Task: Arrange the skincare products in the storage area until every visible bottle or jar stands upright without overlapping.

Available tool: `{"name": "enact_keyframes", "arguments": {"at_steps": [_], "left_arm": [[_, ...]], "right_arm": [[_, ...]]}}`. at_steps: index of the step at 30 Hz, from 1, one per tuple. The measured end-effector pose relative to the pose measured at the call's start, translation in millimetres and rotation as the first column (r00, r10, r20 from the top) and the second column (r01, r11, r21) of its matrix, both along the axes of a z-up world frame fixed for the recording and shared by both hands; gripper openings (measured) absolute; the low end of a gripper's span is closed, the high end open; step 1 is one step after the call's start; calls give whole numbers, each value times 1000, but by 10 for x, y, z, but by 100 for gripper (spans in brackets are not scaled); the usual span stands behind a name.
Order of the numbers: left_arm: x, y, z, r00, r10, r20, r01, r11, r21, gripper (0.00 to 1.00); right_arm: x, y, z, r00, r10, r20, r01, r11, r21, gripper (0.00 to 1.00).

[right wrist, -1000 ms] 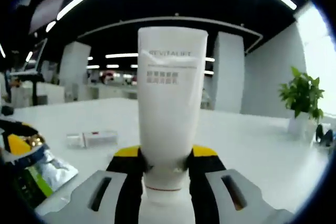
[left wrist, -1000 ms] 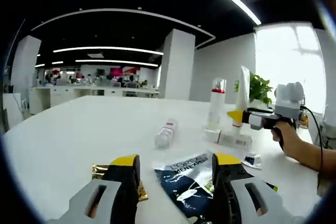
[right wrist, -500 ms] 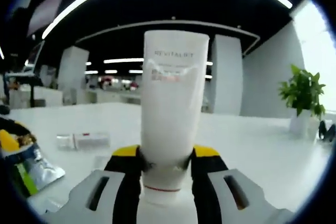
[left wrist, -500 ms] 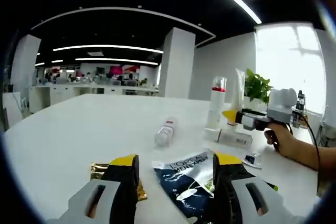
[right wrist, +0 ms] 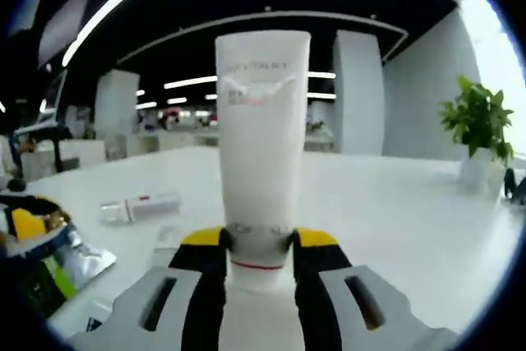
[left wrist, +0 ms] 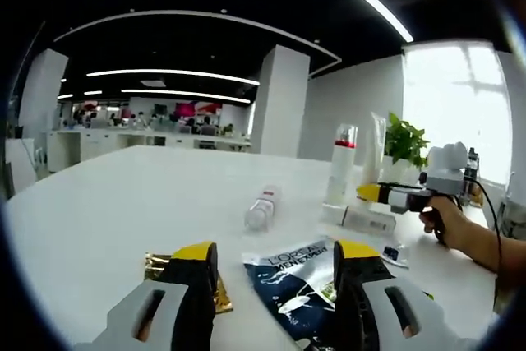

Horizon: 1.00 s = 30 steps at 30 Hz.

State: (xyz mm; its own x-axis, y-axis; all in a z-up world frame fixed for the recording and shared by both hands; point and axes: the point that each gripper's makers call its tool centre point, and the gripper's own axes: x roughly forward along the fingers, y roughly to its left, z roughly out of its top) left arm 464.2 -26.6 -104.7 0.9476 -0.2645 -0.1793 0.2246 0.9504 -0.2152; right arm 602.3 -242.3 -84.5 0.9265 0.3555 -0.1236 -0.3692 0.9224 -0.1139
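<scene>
Right gripper [right wrist: 256,246] clamped on tall white plastic tube [right wrist: 261,154] low down, just above its cap end; tube upright, long axis vertical, cap down, flat crimped end up. Seen from left gripper view, same tube [left wrist: 376,150] standing just beside upright clear bottle with red collar [left wrist: 340,163], over flat white box [left wrist: 359,217] lying toward the white table's [left wrist: 107,203] far right side.

Risk, as a judgement: narrow cap base, so may topple on release if set down tilted or half on the box; could also knock the red-collared bottle over.

Left gripper [left wrist: 267,269] wide apart, holding nothing, hovering over dark blue foil sachet [left wrist: 292,273] and crumpled gold wrapper [left wrist: 154,267] near the table's near edge. Clear bottle with white cap [left wrist: 260,207] lying on its side mid-table, long axis pointing away, not yet stood up.
</scene>
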Motion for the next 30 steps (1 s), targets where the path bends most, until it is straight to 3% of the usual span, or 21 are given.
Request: {"name": "enact_keyframes", "arguments": {"at_steps": [7, 11, 12, 17, 30], "left_arm": [[-9, -15, -18, 1000, -5, -9, 5, 1000, 4, 59], [-44, -22, -14, 1000, -6, -7, 6, 1000, 0, 59], [-43, -20, -13, 1000, -5, -7, 5, 1000, -3, 59], [-41, -5, -1, 1000, 1, -3, -1, 1000, -11, 59], [-13, 16, 19, 1000, 7, 1, -7, 1000, -23, 59]], "right_arm": [[87, -33, 8, 999, -36, 19, 36, 999, -5, 30], [49, -57, -6, 999, -35, -6, 35, 999, -3, 38], [5, -52, -11, 999, -25, -27, 26, 999, 28, 39], [-51, -74, -59, 998, -26, -61, 28, 999, 34, 28], [28, -65, -65, 998, -37, -53, 39, 999, 29, 27]]}}
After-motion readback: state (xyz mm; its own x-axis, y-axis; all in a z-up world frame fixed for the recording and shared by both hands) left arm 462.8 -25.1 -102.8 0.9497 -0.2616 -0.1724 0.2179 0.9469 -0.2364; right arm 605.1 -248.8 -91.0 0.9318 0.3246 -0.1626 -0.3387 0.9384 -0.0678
